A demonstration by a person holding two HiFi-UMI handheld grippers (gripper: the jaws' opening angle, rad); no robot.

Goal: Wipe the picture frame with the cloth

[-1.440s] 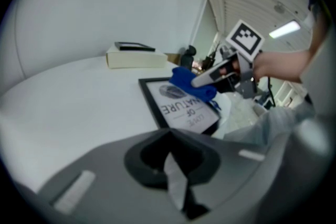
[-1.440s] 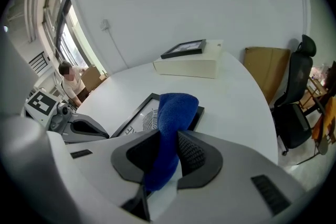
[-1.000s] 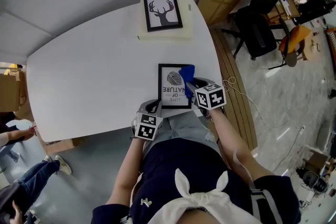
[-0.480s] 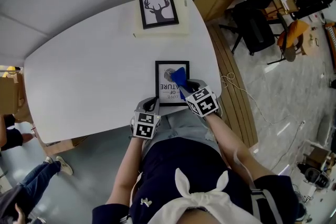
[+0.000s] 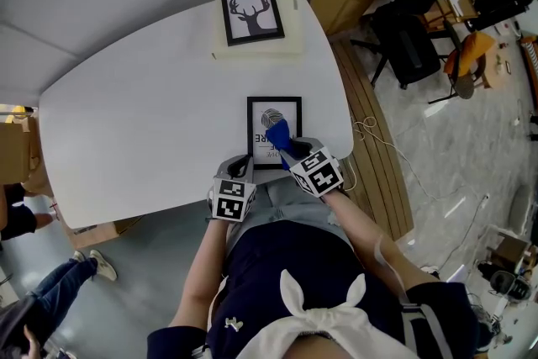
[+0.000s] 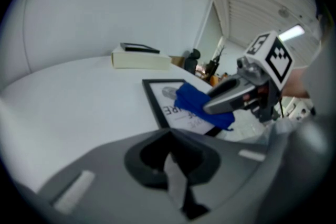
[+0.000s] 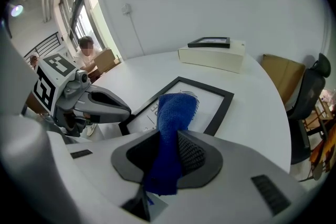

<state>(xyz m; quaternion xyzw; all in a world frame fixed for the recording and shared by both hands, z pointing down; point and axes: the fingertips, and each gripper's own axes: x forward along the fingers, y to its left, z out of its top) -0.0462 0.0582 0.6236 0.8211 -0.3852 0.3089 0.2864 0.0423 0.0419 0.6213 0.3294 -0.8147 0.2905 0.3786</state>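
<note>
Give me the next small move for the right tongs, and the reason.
Probably slide the right tongs, shut on the blue cloth, away from the person along the glass of the picture frame. The cloth lies over the glass's near half, so the far half is uncovered. The left tongs sit at the frame's near left corner, seemingly steadying it.

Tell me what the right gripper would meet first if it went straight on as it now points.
Probably the picture frame: the right gripper, shut on the blue cloth, aims low over its glass. If it clears, the cream box beyond.
</note>
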